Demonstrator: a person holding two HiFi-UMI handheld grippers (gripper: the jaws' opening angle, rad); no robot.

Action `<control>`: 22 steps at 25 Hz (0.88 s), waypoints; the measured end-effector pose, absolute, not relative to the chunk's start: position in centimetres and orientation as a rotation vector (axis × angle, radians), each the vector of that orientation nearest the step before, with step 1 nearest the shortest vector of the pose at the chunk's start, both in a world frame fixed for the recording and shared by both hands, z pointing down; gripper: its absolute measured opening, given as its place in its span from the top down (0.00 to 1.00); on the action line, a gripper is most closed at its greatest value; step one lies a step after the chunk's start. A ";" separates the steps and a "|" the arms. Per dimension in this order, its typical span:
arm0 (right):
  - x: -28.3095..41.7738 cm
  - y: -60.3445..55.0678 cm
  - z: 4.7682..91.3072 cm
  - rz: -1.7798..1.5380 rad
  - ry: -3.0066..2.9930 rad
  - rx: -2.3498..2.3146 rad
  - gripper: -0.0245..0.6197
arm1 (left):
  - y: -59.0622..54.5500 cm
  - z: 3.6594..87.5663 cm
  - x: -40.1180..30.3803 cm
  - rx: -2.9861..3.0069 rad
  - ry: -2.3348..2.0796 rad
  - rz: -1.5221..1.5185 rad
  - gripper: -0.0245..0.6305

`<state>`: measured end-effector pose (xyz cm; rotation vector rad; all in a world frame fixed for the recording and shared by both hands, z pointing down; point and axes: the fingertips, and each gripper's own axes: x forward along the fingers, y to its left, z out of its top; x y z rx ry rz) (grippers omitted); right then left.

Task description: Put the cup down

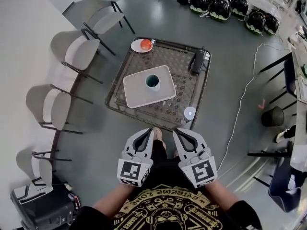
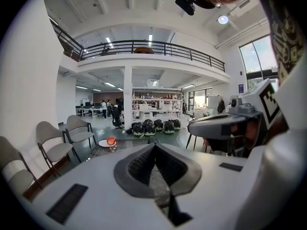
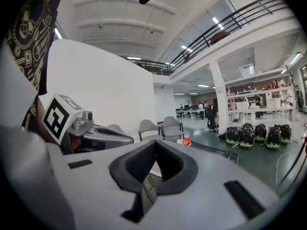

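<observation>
**Standing on its tray: cup down**

Low patterned glass-topped table [image 1: 192, 87] stands between grey chairs [image 1: 72, 49] and black-and-green helmets [image 1: 219, 6]. On it, a white square tray [image 1: 136, 94] bears the teal cup [image 1: 152, 82], upright at its middle. Left gripper [image 1: 151, 131] and right gripper [image 1: 175, 131] hang near the person, jaws together on nothing. Only the head view shows the cup; gripper views catch the orange fruit [image 1: 145, 44].

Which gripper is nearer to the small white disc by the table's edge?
Right. The right gripper sits just below the white disc, not touching; the left gripper lies further off, lower left.
</observation>
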<state>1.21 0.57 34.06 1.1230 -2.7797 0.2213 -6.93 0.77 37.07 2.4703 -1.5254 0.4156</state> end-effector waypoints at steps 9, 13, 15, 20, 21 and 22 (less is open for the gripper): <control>1.9 3.3 34.4 0.240 -2.776 1.080 0.95 | 3.7 36.8 -6.3 2.452 -1.556 0.432 0.95; 1.7 3.9 33.3 0.205 -2.776 1.091 0.95 | 4.1 36.0 -6.9 2.461 -1.572 0.414 0.95; 1.5 4.2 32.8 0.191 -2.776 1.104 0.95 | 4.2 35.4 -7.0 2.479 -1.573 0.398 0.95; 0.7 5.0 32.2 0.208 -2.765 1.168 0.95 | 5.2 34.7 -8.2 2.510 -1.569 0.390 0.95; 0.4 5.2 32.1 0.214 -2.756 1.185 0.95 | 5.6 34.8 -8.7 2.511 -1.565 0.395 0.95; 0.1 5.3 32.1 0.218 -2.746 1.201 0.95 | 5.9 35.0 -9.3 2.509 -1.559 0.401 0.95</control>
